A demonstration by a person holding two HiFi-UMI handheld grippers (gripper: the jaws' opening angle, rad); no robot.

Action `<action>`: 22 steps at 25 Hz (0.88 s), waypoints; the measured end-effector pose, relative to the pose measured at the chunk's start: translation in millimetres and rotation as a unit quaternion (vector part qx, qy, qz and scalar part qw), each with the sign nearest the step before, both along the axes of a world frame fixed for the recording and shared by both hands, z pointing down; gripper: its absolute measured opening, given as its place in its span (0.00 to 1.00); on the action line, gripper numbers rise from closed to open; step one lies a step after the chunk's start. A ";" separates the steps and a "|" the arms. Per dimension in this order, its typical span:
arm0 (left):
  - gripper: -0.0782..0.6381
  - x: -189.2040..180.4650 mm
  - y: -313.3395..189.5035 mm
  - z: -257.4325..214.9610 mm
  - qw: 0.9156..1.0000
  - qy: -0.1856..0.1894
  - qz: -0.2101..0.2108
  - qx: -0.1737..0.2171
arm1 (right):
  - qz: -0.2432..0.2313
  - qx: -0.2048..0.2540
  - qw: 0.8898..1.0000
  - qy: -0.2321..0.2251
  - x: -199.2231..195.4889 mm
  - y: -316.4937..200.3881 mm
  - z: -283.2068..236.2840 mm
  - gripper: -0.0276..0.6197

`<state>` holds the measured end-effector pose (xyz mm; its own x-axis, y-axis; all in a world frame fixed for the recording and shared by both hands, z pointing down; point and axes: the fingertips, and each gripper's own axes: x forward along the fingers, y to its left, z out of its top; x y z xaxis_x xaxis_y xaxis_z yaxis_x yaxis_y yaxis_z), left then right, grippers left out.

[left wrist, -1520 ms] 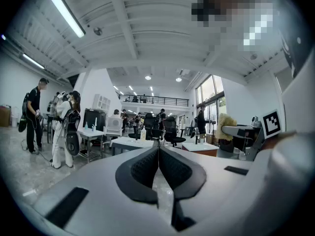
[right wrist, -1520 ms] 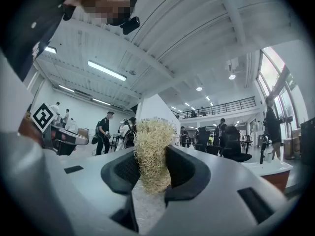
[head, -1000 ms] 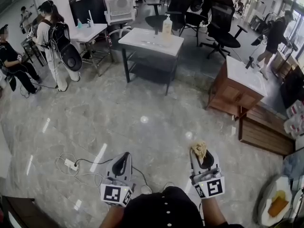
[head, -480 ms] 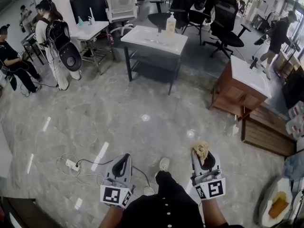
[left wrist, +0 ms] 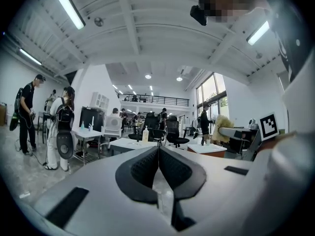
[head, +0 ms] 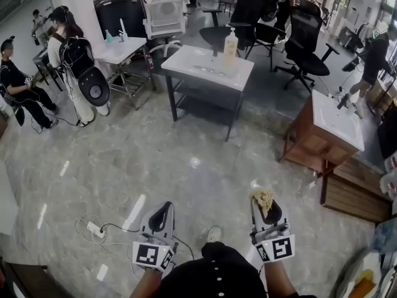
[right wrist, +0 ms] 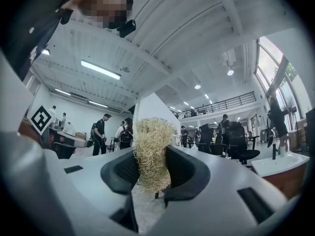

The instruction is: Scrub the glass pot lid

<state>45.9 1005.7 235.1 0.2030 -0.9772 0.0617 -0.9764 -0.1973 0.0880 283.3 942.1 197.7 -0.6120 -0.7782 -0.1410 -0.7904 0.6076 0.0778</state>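
Both grippers point level ahead of me over a grey marble floor. My left gripper (head: 162, 207) is shut with nothing between its black pads (left wrist: 142, 168). My right gripper (head: 263, 202) is shut on a tan fibrous scrubber (head: 263, 197), which sticks out above the jaws (right wrist: 152, 144). I cannot make out a glass pot lid in any view. A white-topped table (head: 193, 59) with a soap bottle (head: 231, 43) stands ahead, well beyond both grippers.
A wooden cabinet with a white sink top (head: 338, 121) and a low wooden bench (head: 355, 196) stand at the right. People (head: 74, 54) stand at the left by a small table. A power strip with cables (head: 95, 229) lies on the floor. Office chairs (head: 308, 37) are behind.
Both grippers have been carried forward across the floor toward the white table, which now looks nearer. A shoe shows between them. The jaws and the scrubber are as before.
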 end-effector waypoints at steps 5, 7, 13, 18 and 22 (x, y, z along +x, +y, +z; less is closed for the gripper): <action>0.15 4.9 -63.0 -2.4 1.000 -0.002 -0.008 -0.011 | -0.006 0.004 1.000 -0.005 6.4 -65.1 -8.5 0.27; 0.15 8.3 -85.1 0.3 1.000 -0.006 -0.013 -0.019 | -0.007 0.004 1.000 -0.009 11.8 -88.9 -10.1 0.27; 0.15 10.3 -135.3 4.4 0.999 0.002 -0.030 -0.024 | -0.014 0.001 1.000 -0.003 19.3 -145.3 -5.9 0.27; 0.15 8.4 -165.8 7.8 0.999 0.001 -0.036 -0.027 | -0.017 -0.008 1.000 -0.003 16.0 -179.4 0.6 0.27; 0.15 3.9 -192.7 2.5 1.000 0.021 -0.024 -0.002 | -0.011 -0.011 1.000 -0.005 10.6 -207.0 4.7 0.27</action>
<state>49.8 813.1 237.7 0.1592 -0.9856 0.0578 -0.9801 -0.1507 0.1291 293.9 735.1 202.4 -0.6280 -0.7672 -0.1307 -0.7773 0.6266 0.0565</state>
